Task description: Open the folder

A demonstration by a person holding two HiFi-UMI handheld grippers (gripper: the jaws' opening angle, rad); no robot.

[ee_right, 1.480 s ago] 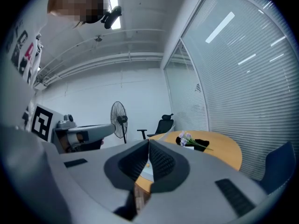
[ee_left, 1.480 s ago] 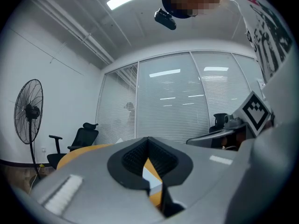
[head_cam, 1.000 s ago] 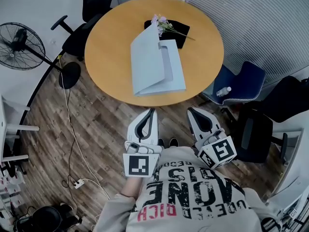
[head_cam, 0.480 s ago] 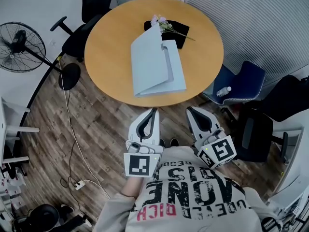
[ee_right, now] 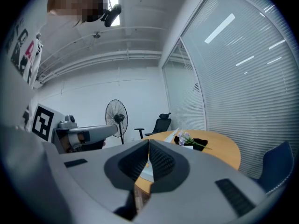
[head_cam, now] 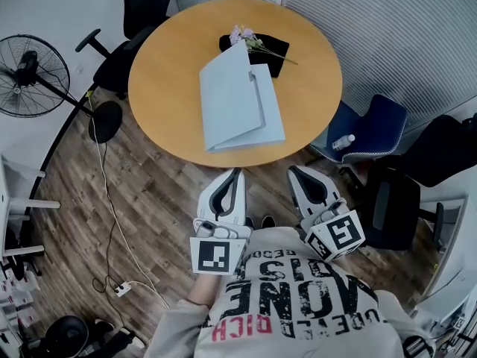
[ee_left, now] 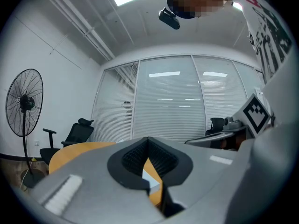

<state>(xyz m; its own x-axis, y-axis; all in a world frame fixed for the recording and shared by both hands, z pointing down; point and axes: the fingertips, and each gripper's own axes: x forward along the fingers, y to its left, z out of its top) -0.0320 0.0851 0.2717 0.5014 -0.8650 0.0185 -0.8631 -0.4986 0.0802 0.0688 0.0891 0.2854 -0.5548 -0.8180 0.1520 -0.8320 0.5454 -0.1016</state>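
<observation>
One folder [head_cam: 240, 99], one flower sprig [head_cam: 250, 37] on the table [head_cam: 164, 73] — left gripper [head_cam: 236, 171], right gripper [head_cam: 294, 170] both pressed together off its near edge.

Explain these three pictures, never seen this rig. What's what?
No robot here: a person holds a two-jaw gripper in each hand. The top-down picture comes from a camera on the person's head. The other two cameras ride on the grippers and look along their jaws. The left gripper and right gripper hang near the body, short of the round table, both shut and empty. On the table lie a pale blue folder and flowers on a black item.
</observation>
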